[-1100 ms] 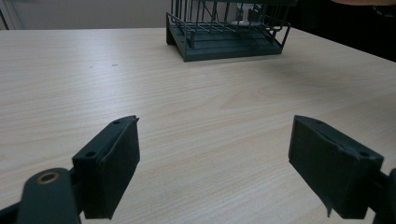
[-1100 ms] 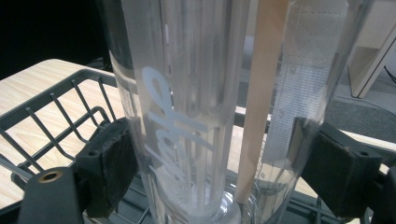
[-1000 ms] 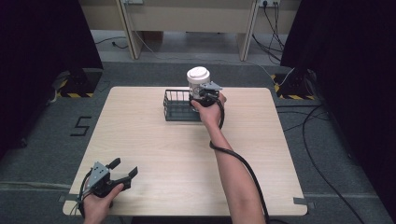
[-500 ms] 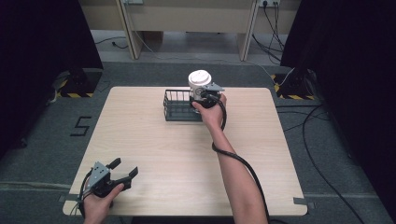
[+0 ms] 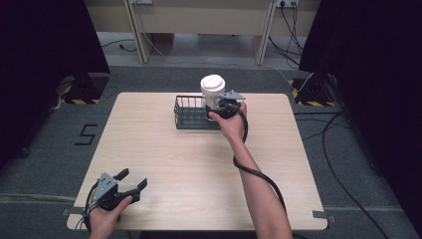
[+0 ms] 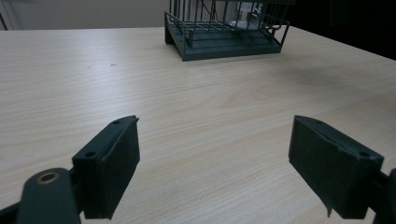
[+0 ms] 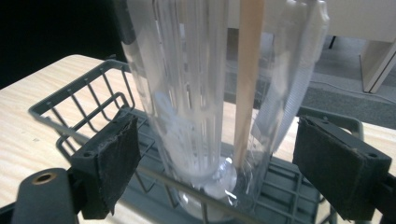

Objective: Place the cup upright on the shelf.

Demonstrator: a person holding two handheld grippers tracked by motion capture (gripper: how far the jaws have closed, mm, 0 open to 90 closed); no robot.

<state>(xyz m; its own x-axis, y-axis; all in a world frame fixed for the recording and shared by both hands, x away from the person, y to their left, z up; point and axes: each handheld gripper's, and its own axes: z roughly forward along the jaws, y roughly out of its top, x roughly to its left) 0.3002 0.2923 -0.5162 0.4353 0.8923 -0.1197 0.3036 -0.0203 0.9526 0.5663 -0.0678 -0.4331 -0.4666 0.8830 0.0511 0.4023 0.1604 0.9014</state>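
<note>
A clear plastic cup [image 7: 196, 93] with a white lid [image 5: 212, 83] stands upright in the right end of a dark wire basket [image 5: 191, 119] at the far middle of the table. A wooden stick [image 7: 247, 79] leans inside the cup. My right gripper [image 5: 219, 107] is level with the cup's lower half and open. In the right gripper view its two pads flank the cup with a gap on each side [image 7: 229, 158]. My left gripper [image 5: 133, 178] rests open near the table's front left corner with nothing between its pads [image 6: 215, 163]. It faces the basket [image 6: 224, 39] far ahead.
The light wooden table [image 5: 199, 169] is bare apart from the basket. A black cable trails along the right forearm [image 5: 254, 174]. Desk legs and floor cables lie beyond the table's far edge.
The cup has sunk a little lower into the basket, and the right hand has shifted slightly with it. The left gripper has stayed still.
</note>
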